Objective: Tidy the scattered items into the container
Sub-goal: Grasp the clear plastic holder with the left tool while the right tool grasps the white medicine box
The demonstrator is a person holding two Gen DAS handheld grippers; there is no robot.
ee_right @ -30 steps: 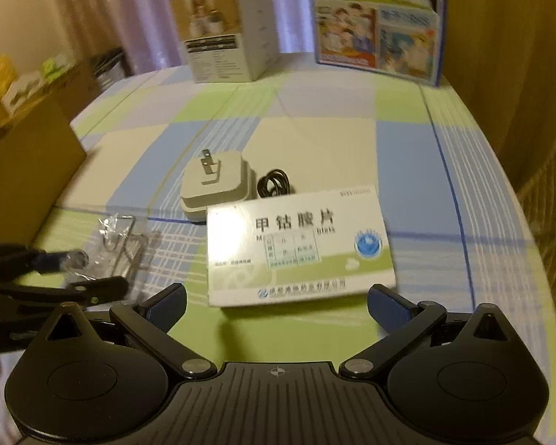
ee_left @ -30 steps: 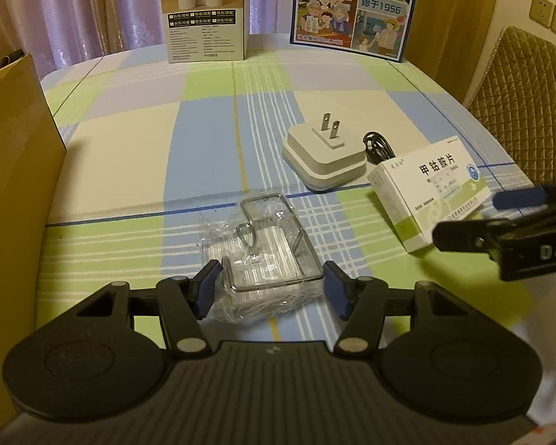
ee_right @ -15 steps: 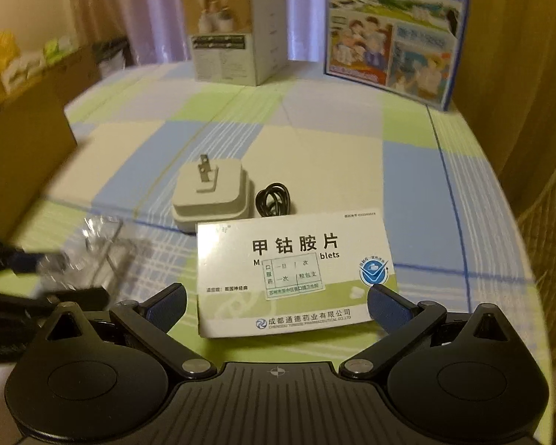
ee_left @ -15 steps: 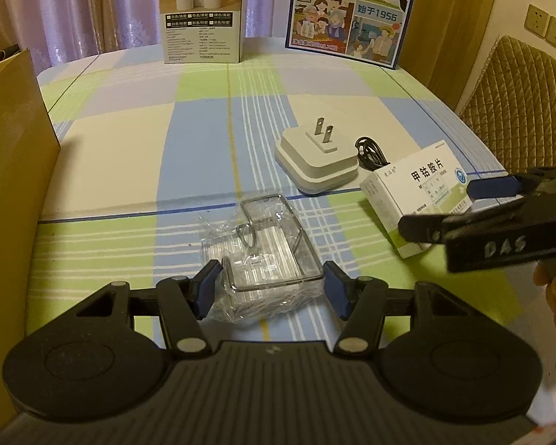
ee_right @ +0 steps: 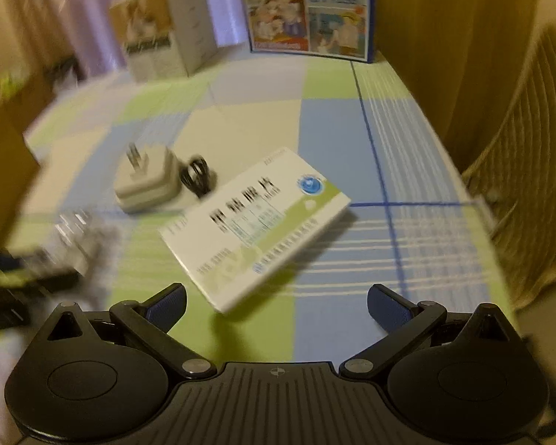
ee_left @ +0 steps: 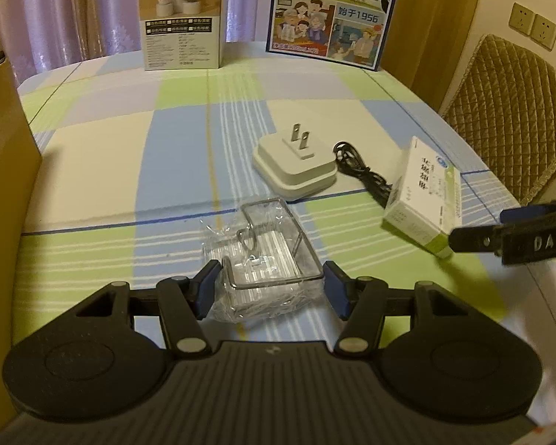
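At the left edge of both views stands the plain brown cardboard container (ee_left: 3, 170), a flat matte wall whose inside is hidden. Low in the left-wrist view, the left tool (ee_left: 270, 289) has its blue pads closed on a crinkly clear plastic bag holding a bent wire rack (ee_left: 267, 256), resting on the checked green, blue and cream cloth of the bench (ee_left: 103, 170). Above it lies a white, rounded square plug adapter (ee_left: 294, 170), prongs up, with a coiled black cable (ee_left: 359, 170) beside it. On the right, a white-and-green cardboard medicine box (ee_left: 424, 200) tilts up off the cloth; the right tool (ee_right: 276, 307) stands wide open and empty just below it.
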